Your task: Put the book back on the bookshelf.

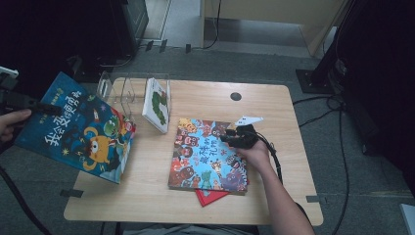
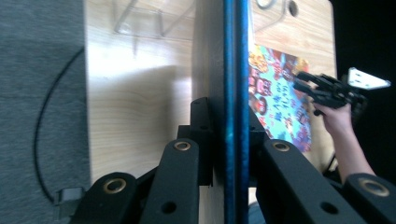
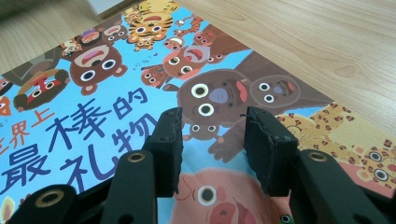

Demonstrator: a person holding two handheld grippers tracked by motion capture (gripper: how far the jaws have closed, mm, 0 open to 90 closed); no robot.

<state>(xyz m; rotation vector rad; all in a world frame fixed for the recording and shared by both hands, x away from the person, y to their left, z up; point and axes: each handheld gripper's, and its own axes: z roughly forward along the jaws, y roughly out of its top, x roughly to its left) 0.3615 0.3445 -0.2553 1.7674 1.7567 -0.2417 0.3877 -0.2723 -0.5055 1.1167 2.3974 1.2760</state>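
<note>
The left gripper [image 1: 46, 107] is pinching the dark blue monster book [image 1: 78, 128] by its top edge. In the left gripper view you see the book edge-on, a thin blue line squeezed tight between the two black jaws. The book is up in the air and tilted, hanging over the left edge of the table [image 1: 274, 98], with its lower corner above the wood near the front left. The hand [image 1: 11, 123] that holds this gripper is out past the table's left side.

The right gripper [image 1: 229, 135] sits over the light blue animal book [image 1: 208, 155]. That book lies flat in the middle of the table, a bit toward the front. The jaws are partly spread, and nothing is between them. In the right gripper view the black pads hang just above the cover, over a brown monkey face and a pink pig. I cannot tell if the tips touch the cover. The hand [image 1: 257, 152] comes in from the front right.

A red book [image 1: 211, 196] peeks out from under the front edge of the animal book.

Near the back left corner stands a clear rack [image 1: 120, 88]. A white book [image 1: 157, 104] with a green caterpillar on it stands leaning in the rack
</note>
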